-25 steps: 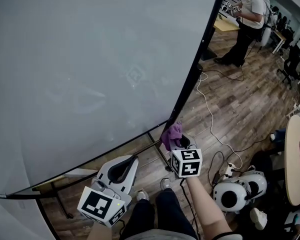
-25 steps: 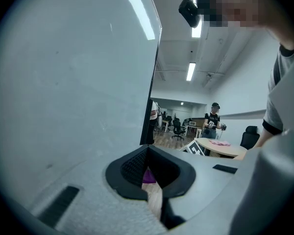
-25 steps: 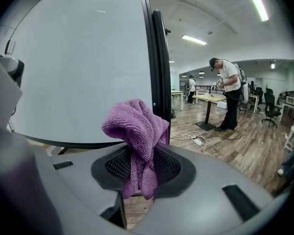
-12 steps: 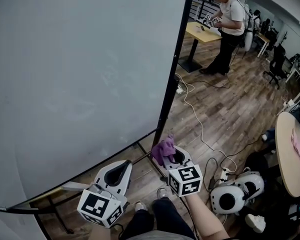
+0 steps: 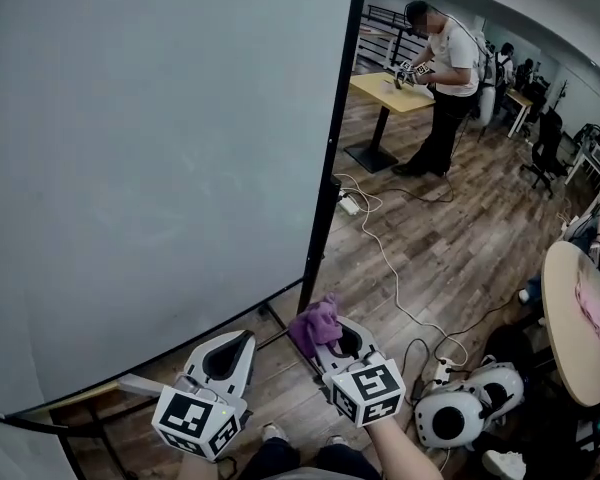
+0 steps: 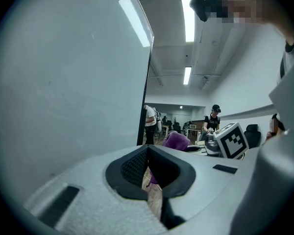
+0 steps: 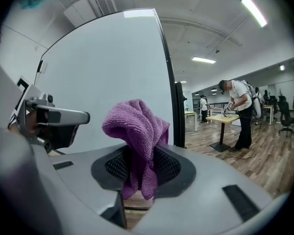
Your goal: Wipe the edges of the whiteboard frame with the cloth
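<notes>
The purple cloth (image 7: 137,131) is clamped in the jaws of the right gripper (image 5: 329,339), bunched up above them, just beside the lower right corner of the black whiteboard frame (image 5: 329,143) (whether it touches, I cannot tell). The left gripper (image 5: 246,338) hangs to its left, below the frame's bottom edge, jaws together at the tips, nothing between them

An open office — big whiteboard (image 5: 150,168), wooden desk (image 5: 390,93), swivel chairs (image 5: 542,140), ceiling strip lights (image 6: 189,13).
</notes>
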The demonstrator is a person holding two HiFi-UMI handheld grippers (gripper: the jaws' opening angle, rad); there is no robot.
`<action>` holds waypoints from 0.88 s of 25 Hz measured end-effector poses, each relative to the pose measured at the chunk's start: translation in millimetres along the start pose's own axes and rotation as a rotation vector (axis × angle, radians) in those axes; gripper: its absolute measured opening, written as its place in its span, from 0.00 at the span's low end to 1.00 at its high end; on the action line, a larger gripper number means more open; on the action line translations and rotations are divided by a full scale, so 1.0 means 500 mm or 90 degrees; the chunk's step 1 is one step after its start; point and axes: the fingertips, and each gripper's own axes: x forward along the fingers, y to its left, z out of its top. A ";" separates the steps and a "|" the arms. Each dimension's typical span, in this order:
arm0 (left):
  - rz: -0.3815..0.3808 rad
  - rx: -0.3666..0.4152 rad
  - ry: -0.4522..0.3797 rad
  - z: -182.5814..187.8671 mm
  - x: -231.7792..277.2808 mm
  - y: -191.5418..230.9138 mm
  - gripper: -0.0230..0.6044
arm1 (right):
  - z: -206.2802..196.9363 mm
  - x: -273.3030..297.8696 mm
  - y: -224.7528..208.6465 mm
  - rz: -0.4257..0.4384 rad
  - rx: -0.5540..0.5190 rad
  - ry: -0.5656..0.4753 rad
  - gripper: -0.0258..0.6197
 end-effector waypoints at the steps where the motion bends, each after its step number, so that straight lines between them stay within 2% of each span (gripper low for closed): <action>1: 0.008 -0.001 -0.004 0.004 -0.003 -0.003 0.07 | 0.007 -0.008 0.003 0.008 -0.002 -0.004 0.21; 8: 0.070 -0.020 -0.032 0.024 -0.041 -0.052 0.07 | 0.040 -0.074 0.024 0.076 -0.040 -0.016 0.21; 22: 0.243 0.047 -0.049 0.036 -0.152 -0.199 0.07 | 0.066 -0.217 0.039 0.213 -0.054 -0.051 0.21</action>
